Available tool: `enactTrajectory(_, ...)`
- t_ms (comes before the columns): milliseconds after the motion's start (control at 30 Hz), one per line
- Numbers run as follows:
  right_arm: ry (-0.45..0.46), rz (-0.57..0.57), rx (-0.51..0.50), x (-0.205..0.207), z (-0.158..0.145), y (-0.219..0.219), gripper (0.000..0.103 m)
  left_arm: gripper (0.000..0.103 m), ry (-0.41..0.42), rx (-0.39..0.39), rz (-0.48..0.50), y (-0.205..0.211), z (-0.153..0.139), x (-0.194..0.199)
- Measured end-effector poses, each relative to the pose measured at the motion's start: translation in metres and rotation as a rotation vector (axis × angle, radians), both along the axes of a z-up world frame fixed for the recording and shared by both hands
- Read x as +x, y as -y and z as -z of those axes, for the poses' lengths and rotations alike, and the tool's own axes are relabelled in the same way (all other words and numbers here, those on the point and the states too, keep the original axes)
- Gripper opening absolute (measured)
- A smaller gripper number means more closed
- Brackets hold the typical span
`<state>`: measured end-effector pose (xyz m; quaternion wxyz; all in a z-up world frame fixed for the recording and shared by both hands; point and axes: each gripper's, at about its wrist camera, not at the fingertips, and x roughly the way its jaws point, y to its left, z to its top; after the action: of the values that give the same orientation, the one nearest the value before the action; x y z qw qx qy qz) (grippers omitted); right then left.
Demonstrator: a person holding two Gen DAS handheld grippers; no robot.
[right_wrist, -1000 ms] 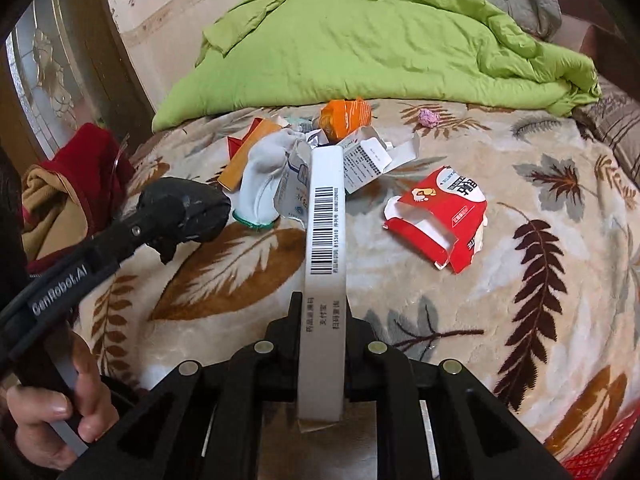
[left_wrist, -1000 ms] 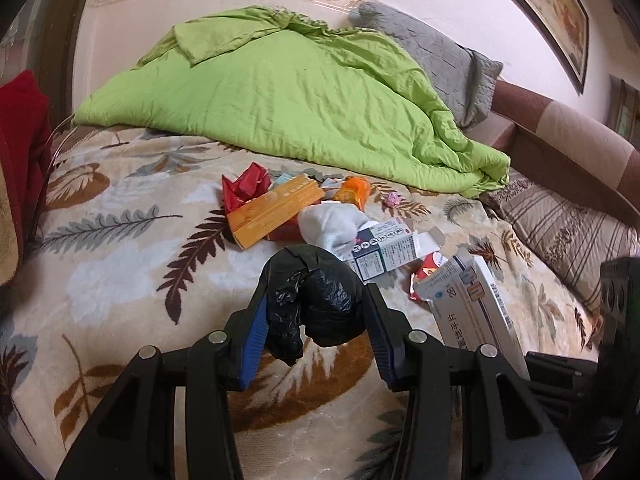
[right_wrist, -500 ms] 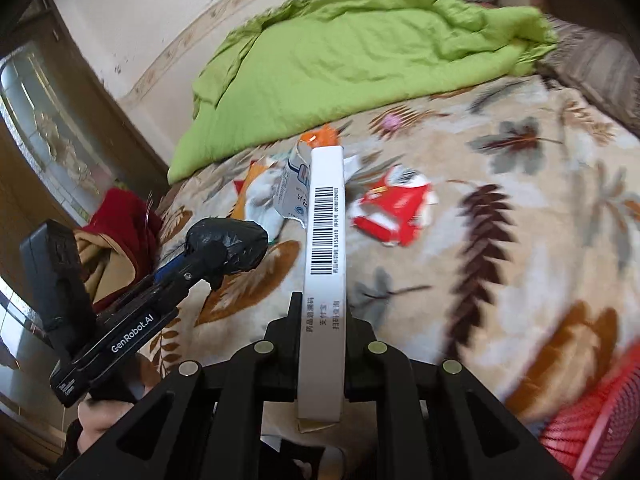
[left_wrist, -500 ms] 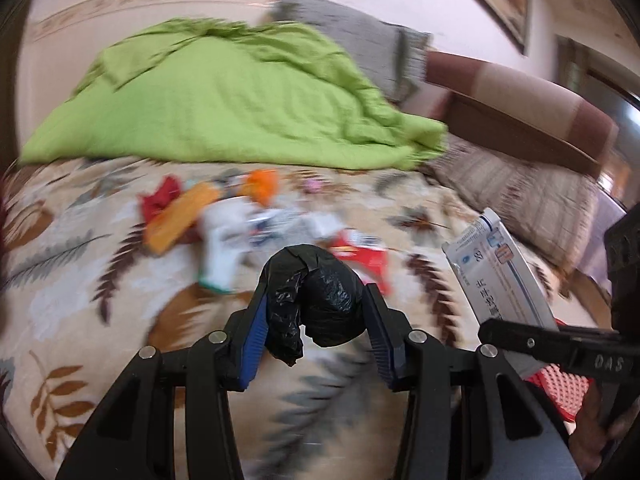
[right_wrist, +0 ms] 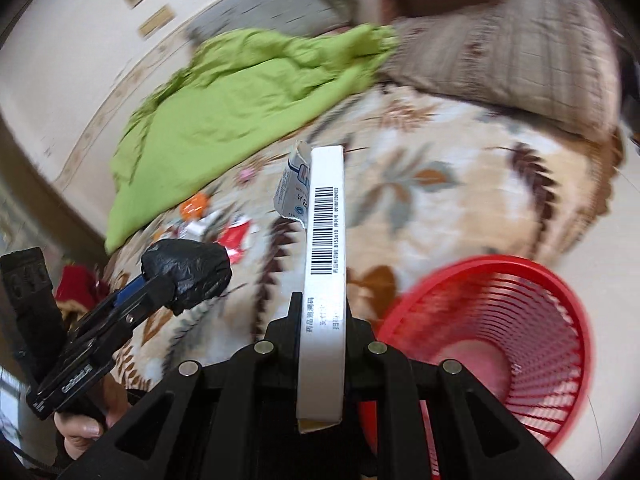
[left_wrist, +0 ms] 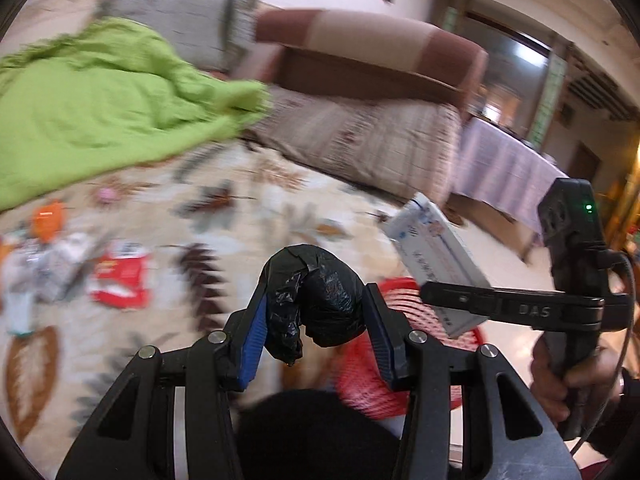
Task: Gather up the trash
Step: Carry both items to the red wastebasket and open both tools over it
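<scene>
My left gripper (left_wrist: 316, 312) is shut on a crumpled black plastic bag (left_wrist: 320, 300); the same bag (right_wrist: 186, 266) shows at the left of the right wrist view. My right gripper (right_wrist: 320, 316) is shut on a flat white medicine box (right_wrist: 324, 264) with a barcode, held upright; that box (left_wrist: 436, 256) sticks up at the right in the left wrist view. A red mesh wastebasket (right_wrist: 508, 340) stands on the floor beside the bed, just right of the box. More trash lies on the bed: a red carton (left_wrist: 120, 280) and an orange packet (left_wrist: 48, 220).
A green quilt (left_wrist: 100, 108) is heaped at the back of the leaf-patterned blanket (right_wrist: 440, 184). A striped pillow (right_wrist: 512, 56) lies by the brown headboard (left_wrist: 360, 56). A hand (left_wrist: 576, 380) grips the right tool's handle. A covered table (left_wrist: 500, 176) stands beyond the bed.
Both grippers have swung right, away from the trash pile, still holding the bag and the box. The red wastebasket has come into view below them.
</scene>
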<state>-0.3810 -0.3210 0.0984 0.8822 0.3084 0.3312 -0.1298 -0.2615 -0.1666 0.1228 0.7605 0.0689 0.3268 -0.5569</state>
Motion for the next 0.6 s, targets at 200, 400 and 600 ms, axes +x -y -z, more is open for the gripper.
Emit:
enactTrajectory(200,-0.002,0.110,0.009,-0.049,-0.003,0.032,0.015,0.045,-0.002,0.046,0.127,0.050,0.005,-0.032)
enactTrajectory(400,-0.007,0.190,0.040,-0.085,0.001,0.053,0.015,0.046,-0.028,0.097,0.218,0.085,0.021,-0.055)
enactTrajectory(600,-0.017,0.224,0.066,-0.097,0.013,0.063,0.016,0.074,-0.056,0.154,0.240,0.107,0.034,-0.062)
